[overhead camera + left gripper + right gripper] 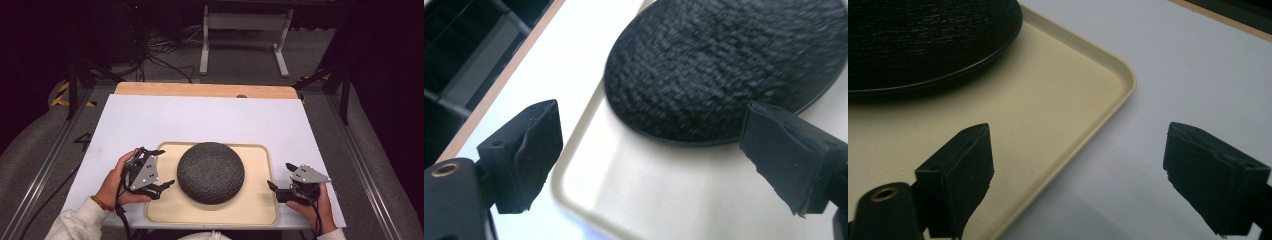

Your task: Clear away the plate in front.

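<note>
Now both tongs gape beside seemingly woven dome.

The dark woven dome is blurred and edge-cropped.

High view from above, facing forward; both tongs views close, low, sharing the tray.

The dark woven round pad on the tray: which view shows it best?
The high view: the dark woven pad shows whole, lying centred on the beige tray. The left gripper view gives a close, slightly blurred look at its near edge and weave, cropped at the frame. The right gripper view catches one dim edge, top left.
</note>
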`<control>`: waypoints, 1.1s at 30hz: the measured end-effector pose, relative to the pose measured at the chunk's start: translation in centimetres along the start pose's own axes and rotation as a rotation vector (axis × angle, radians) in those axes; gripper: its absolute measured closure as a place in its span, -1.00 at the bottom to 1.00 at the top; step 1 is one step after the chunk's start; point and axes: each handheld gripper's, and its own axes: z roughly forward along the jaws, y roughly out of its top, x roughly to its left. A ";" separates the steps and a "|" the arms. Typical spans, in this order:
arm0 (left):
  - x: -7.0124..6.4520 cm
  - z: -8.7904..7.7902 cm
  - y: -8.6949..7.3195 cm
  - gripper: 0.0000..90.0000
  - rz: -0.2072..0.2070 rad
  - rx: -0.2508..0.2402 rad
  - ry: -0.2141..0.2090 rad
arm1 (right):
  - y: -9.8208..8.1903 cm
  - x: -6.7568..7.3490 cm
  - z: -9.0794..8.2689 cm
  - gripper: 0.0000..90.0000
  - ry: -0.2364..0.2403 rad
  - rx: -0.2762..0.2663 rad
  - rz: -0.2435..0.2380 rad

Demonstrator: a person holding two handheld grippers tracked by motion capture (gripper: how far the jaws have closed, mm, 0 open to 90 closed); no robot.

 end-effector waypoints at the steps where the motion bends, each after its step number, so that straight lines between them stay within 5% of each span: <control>1: 0.2 -0.1 -0.3 -0.76 0.000 0.004 0.011 | 0.0 0.0 0.0 -0.71 0.001 -0.001 0.000; 17: 2.1 -1.2 -4.6 -0.76 -0.104 0.089 0.037 | -0.1 0.0 -0.2 -0.71 0.003 -0.007 -0.004; 28: 3.1 -1.6 -7.6 -0.77 -0.196 0.097 0.030 | -0.2 -0.1 -0.3 -0.71 -0.003 -0.007 0.000; 33: 3.4 -1.9 -9.3 -0.77 -0.279 0.093 0.012 | -0.2 0.0 -0.4 -0.71 -0.001 -0.007 -0.004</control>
